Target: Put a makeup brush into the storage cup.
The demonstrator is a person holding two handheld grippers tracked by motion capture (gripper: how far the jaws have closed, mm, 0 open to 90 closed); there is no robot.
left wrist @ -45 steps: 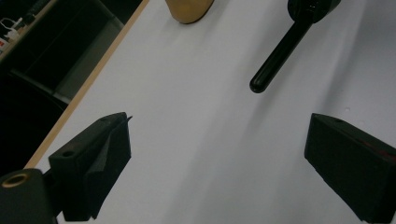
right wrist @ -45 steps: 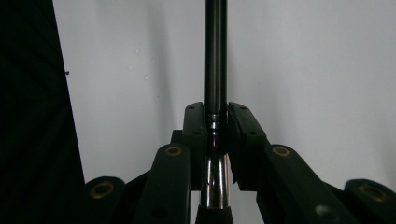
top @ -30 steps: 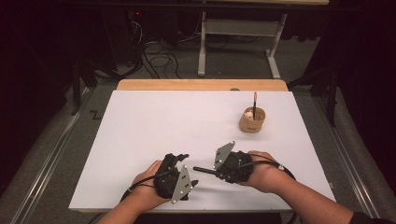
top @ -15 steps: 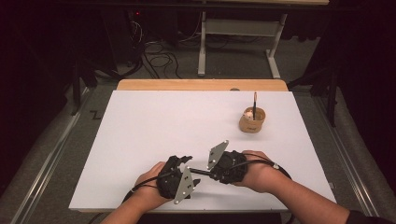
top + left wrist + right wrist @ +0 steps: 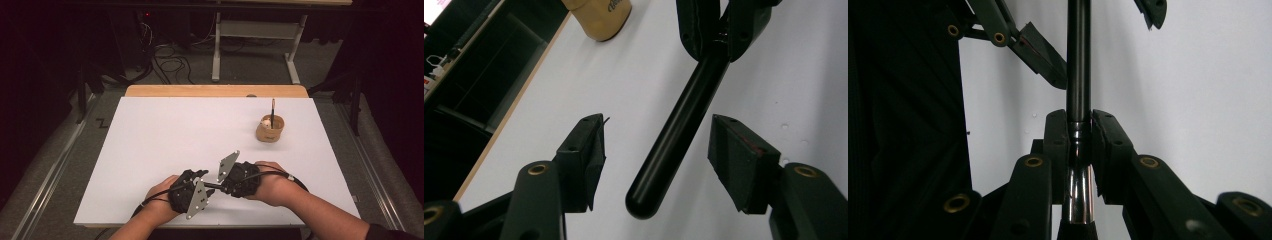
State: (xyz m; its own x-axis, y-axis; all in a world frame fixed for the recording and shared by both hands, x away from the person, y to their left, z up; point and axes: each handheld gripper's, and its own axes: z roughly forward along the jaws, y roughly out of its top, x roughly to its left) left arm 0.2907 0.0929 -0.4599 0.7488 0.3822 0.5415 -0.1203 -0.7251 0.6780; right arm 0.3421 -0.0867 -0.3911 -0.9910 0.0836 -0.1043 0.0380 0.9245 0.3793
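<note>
Black pen (image 5: 684, 125), pinched at its metal band by the right tongs (image 5: 1079, 125) above the white worktop (image 5: 165, 135), lies between the closing, not-yet-touching left tongs (image 5: 656, 150), which should centre on its cap before squeezing and pulling straight.

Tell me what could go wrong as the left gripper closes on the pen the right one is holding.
The left gripper has just been closing, but its pads do not yet touch the black pen. The pen sits nearer one pad, so that pad may push it sideways. The right gripper grips it on a shiny band, where it might slip or twist. Pulling too early could drop the pen onto the white table.
</note>
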